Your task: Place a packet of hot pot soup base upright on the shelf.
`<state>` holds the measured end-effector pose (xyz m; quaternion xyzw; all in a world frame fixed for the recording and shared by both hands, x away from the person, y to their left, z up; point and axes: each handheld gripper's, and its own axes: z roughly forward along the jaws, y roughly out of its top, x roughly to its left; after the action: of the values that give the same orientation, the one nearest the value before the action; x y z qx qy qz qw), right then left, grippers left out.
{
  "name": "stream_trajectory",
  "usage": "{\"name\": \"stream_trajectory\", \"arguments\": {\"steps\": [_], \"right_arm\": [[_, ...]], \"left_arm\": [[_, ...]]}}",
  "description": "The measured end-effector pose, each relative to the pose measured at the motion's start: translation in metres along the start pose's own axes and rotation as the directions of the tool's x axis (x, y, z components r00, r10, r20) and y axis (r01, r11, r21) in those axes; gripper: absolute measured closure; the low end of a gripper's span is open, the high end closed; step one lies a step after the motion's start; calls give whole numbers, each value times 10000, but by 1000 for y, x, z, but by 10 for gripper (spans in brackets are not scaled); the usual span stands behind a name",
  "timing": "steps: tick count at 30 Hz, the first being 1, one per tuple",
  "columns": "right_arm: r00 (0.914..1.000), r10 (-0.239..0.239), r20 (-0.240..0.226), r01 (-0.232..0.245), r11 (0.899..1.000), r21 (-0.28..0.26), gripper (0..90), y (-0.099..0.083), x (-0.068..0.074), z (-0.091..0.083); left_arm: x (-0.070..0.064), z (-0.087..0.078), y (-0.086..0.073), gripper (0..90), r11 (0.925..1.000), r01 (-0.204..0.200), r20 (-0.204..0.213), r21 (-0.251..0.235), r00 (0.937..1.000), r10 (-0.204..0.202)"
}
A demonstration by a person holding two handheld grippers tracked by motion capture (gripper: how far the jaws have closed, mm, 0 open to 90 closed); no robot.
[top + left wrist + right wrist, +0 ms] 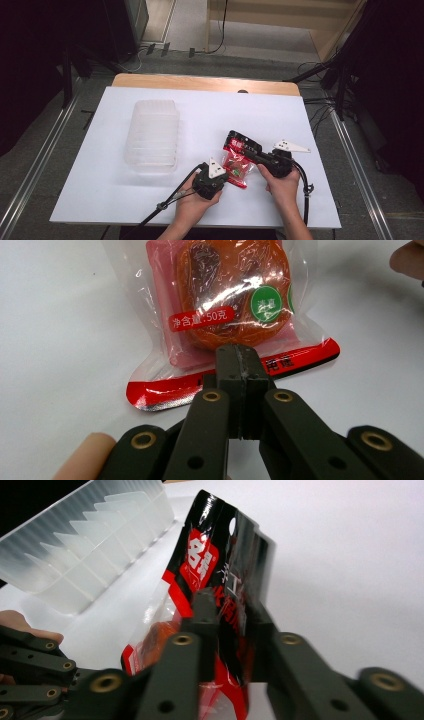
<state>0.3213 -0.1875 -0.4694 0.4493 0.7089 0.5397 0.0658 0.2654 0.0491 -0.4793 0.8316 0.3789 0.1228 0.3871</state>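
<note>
A snack packet (239, 161) with a clear window, red trim and a black top lies lifted between my two grippers near the table's front middle. In the left gripper view the packet (230, 290) shows an orange-brown dried snack inside. My left gripper (240, 362) is shut on its red bottom seal. The left gripper (226, 176) comes in from the lower left. In the right gripper view the packet's black top (220, 555) stands up between the jaws, and my right gripper (227, 617) is shut on it. The right gripper (254, 158) holds it from the right.
A clear ribbed plastic container (152, 135) lies on the white table (250, 110) left of the packet, and its wall (85, 545) is close by in the right gripper view. Cables trail off the front edge. Dark stands and floor cables surround the table.
</note>
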Motion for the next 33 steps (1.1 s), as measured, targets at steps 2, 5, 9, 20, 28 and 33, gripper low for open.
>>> {"name": "stream_trajectory", "arguments": {"steps": [2, 5, 9, 20, 28, 33], "right_arm": [[9988, -489, 70, 490, 9987, -125, 900, 1, 6, -2], [9970, -739, 213, 742, 9971, -165, 900, 1, 10, -3], [9939, -1071, 271, 1078, 9939, -229, 900, 4, 19, -7], [9885, -1509, 121, 1512, 9881, -287, 900, 7, 26, -12], [9883, -1521, 59, 1522, 9875, -417, 900, 8, 29, -16], [9889, -1478, -140, 1469, 9877, -536, 900, 12, 32, -20]], "left_arm": [[-1, -1, 0, 900, 10000, -66, -51, 1, 10000, 66], [-1, -2, 0, 900, 9999, -35, -38, -114, 10000, 35], [5, -15, -2, 894, 9919, 468, 435, -1177, 9982, -420], [2, -68, -2, 496, 9679, 591, 1060, -2445, 9938, -339], [11, -106, 3, 124, 9510, 548, 611, -3043, 9974, -379], [22, -120, 4, 9, 9433, 683, 241, -3249, 9977, -639]]}}
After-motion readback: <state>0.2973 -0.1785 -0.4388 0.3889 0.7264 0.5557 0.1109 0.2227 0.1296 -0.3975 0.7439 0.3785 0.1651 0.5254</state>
